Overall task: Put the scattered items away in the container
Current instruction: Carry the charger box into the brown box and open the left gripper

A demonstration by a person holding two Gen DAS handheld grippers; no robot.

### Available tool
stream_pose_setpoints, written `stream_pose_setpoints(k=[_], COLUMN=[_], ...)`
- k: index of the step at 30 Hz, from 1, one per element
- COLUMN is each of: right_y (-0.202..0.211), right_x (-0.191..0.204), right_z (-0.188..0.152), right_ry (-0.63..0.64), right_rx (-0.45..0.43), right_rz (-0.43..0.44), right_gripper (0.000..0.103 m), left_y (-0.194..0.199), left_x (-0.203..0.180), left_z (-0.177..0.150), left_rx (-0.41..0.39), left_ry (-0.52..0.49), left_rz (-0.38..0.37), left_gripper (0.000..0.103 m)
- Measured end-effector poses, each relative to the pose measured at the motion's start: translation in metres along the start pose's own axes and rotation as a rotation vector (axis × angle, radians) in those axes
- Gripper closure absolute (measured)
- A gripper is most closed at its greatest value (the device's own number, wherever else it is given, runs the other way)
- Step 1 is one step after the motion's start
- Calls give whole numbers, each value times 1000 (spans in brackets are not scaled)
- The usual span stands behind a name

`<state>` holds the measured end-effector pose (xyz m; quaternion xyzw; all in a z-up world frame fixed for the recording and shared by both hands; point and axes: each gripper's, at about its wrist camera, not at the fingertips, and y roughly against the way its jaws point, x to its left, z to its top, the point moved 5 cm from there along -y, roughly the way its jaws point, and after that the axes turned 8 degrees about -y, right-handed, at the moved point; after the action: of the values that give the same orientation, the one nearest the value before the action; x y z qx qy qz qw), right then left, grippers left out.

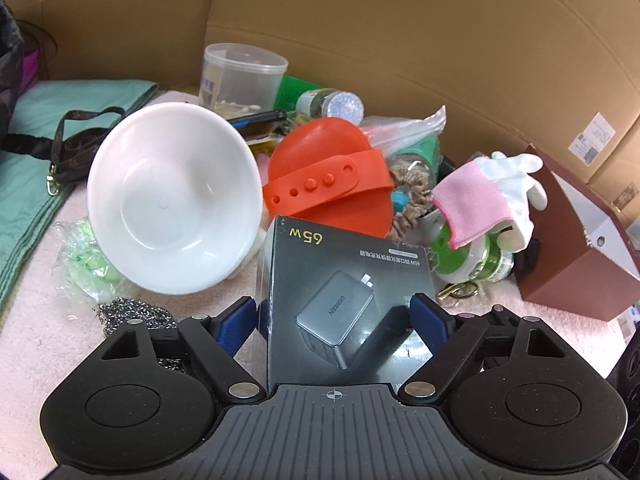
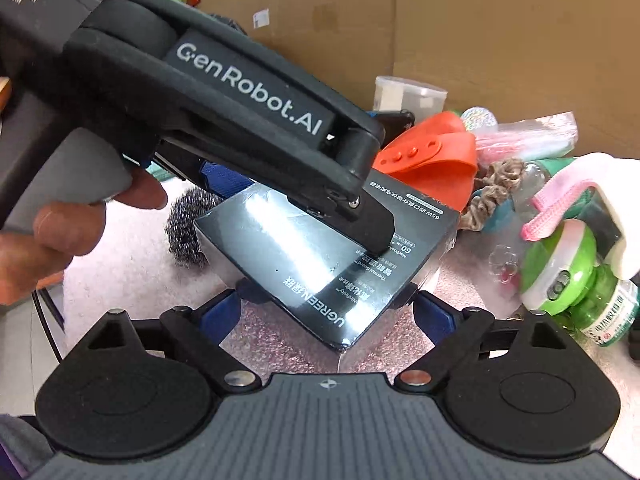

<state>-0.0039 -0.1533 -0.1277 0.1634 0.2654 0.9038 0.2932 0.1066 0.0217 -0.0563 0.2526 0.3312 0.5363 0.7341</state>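
The black charger box (image 1: 344, 280) is the thing in the middle, so every place here is told from it. It sits tilted, with one corner pointing toward the right wrist camera. I cannot tell if it still touches the pink cloth (image 1: 40, 340) under it.

The left gripper (image 1: 333, 318) has the black charger box between its two blue pads, and the pads press on two sides of it. This gripper is holding it. A person's hand (image 2: 80, 220) grips the handle, to the left of the black charger box in the right wrist view.

The right gripper (image 2: 330, 312) has its jaws wide apart, one on each side of the box's near corner. The tips are very close to the shiny sides. I cannot tell if they touch or squeeze.

In the left wrist view, a white bowl (image 1: 172, 200) leans on its side just left of the black charger box. A steel scrubber (image 1: 136, 314) lies left of the box too, nearer the camera. An orange rubber brush (image 1: 328, 176) sits right behind the box and looks like it touches it. A clear tub (image 1: 240, 76) stands farther behind. A pink and white glove (image 1: 488, 196) lies over a green bottle (image 1: 472, 256) to the right of the box. A dark red box (image 1: 576, 248) with an open side sits farther right. A cardboard wall (image 1: 440, 40) stands behind it all.
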Motion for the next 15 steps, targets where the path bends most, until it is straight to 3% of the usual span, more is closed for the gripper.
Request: stream_pose_setpoints(k=[8,15], right_y=[40,115], right_x=[-14,-54], right_z=[4,16], right_ry=[-18,-23], right_rx=[-79,-176], right_rz=[-54,-191], right_gripper=[9,9], left_y=[13,24], left_x=[-49,-146], left_z=[21,61], left_rx=[-40,-105], left_ry=[-73,-205], left_rz=[-40,-132], left_gripper=[20,18])
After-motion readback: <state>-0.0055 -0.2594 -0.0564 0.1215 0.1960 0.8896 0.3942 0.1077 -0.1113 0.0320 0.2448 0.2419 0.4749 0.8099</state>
